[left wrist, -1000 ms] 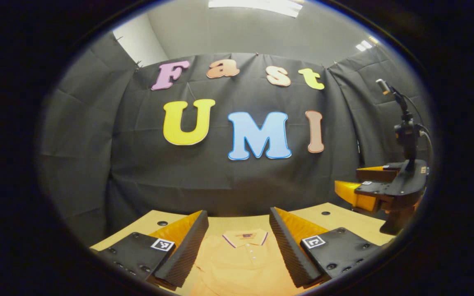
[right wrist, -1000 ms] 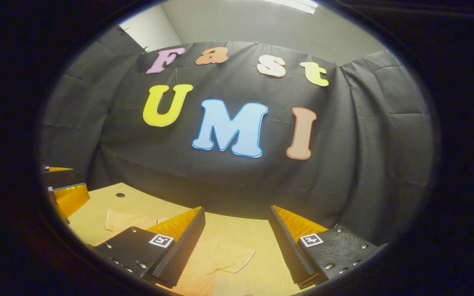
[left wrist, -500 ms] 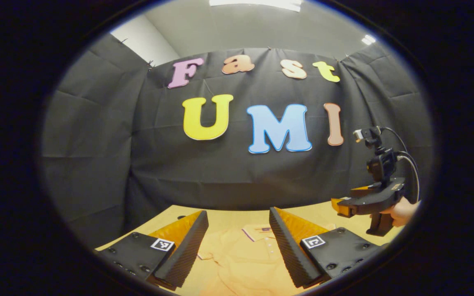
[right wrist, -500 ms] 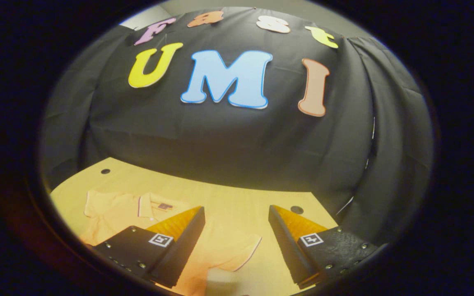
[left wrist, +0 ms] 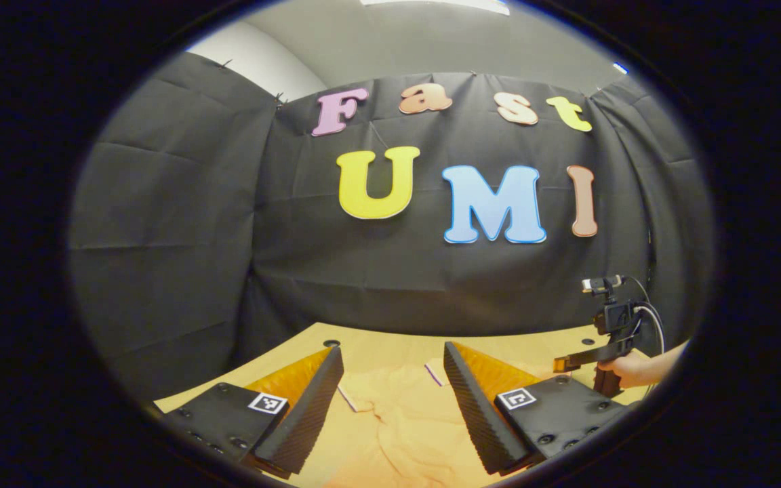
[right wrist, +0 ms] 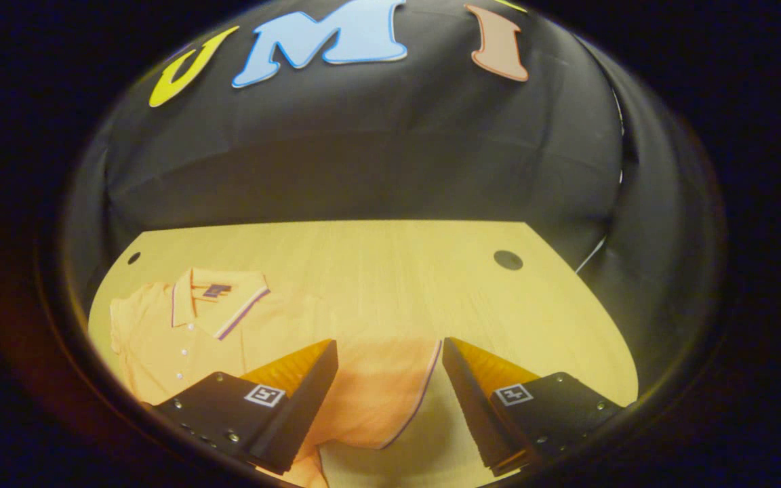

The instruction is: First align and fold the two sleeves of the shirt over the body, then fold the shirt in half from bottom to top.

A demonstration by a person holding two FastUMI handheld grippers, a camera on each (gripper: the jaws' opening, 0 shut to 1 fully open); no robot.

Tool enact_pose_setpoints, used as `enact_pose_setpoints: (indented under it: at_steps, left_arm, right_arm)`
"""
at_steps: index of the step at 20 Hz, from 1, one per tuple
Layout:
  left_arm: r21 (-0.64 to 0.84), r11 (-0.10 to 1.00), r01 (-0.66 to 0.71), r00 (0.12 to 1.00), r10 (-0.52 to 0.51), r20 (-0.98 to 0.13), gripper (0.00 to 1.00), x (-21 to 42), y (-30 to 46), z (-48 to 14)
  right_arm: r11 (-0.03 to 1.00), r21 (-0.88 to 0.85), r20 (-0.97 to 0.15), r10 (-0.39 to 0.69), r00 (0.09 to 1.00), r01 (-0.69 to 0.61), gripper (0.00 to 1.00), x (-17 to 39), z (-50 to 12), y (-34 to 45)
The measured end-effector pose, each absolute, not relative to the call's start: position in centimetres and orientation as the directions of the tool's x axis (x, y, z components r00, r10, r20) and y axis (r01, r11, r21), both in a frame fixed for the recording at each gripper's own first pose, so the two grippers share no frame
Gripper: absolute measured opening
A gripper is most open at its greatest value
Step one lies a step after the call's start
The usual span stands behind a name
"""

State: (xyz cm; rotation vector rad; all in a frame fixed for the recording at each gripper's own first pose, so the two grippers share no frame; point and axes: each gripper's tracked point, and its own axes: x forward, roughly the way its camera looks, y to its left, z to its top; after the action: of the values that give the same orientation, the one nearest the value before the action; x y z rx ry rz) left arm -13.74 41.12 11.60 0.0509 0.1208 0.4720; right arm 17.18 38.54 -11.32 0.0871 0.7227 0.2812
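- In the left gripper view we see the left claw [left wrist: 390, 400] with its jaws spread wide and nothing between them, pointed forward and slightly down.
- In the right gripper view the right claw [right wrist: 387, 396] is likewise spread wide, gripping nothing, and it tilts more steeply downward.
- Farther off at the right edge of the left gripper view, we see that right claw [left wrist: 570, 362] side-on, held low and roughly level.
- A hand [left wrist: 628, 369] wraps around its handle, with a bare forearm running off to the right.
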Motion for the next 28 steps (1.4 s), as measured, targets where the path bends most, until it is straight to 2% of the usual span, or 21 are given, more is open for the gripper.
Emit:
enact_pose_setpoints:
  at_steps: [6,9,10,12,13,14,15,16,18,22,28]
  left_arm:
    - [0.088,0.879,-0.468,0.870,0.476,-0.128,0.99,-15.0,40.4,11.4]
    - [0.097,0.876,-0.473,0.867,0.482,-0.125,0.98,-15.6,40.1,11.3]
    - [0.097,0.875,-0.475,0.866,0.484,-0.123,0.98,-15.6,40.0,11.5]
    - [0.094,0.873,-0.479,0.865,0.488,-0.120,0.97,-16.0,39.9,11.6]
    - [0.093,0.872,-0.481,0.864,0.489,-0.117,0.99,-16.1,39.9,11.7]
    - [0.095,0.870,-0.484,0.863,0.493,-0.113,0.97,-16.3,39.9,11.8]
    - [0.096,0.869,-0.486,0.862,0.494,-0.109,0.97,-16.4,39.9,11.8]
    - [0.096,0.868,-0.488,0.862,0.496,-0.107,0.97,-16.5,39.9,11.8]
    - [0.096,0.867,-0.490,0.861,0.498,-0.106,0.97,-16.7,39.9,12.0]
    - [0.103,0.865,-0.491,0.860,0.501,-0.103,0.99,-16.9,39.8,12.0]
    - [0.099,0.876,-0.473,0.870,0.482,-0.109,0.99,-16.6,39.4,11.8]
  right_arm:
    - [0.961,0.162,-0.707,0.272,0.653,-0.225,0.97,17.2,-15.0,38.2]
    - [0.952,0.197,-0.714,0.303,0.632,-0.234,0.97,17.0,-15.4,38.6]
    - [0.950,0.213,-0.719,0.310,0.622,-0.228,0.90,16.8,-15.5,38.9]
    - [0.949,0.217,-0.716,0.314,0.623,-0.229,0.83,16.9,-15.6,38.7]
    - [0.949,0.227,-0.717,0.316,0.622,-0.220,0.71,16.9,-15.6,38.6]
    - [0.950,0.233,-0.720,0.314,0.619,-0.210,0.49,17.0,-15.7,38.4]
    - [0.948,0.252,-0.723,0.319,0.613,-0.195,0.46,17.1,-15.7,38.4]
    - [0.942,0.283,-0.726,0.332,0.602,-0.178,0.25,16.9,-15.6,38.6]
    - [0.937,0.319,-0.733,0.341,0.588,-0.146,0.08,16.8,-15.5,38.7]
    - [0.936,0.300,-0.696,0.346,0.630,-0.182,0.08,17.0,-13.7,39.2]
    - [0.916,0.221,-0.584,0.399,0.707,-0.335,0.08,16.6,-8.5,42.2]
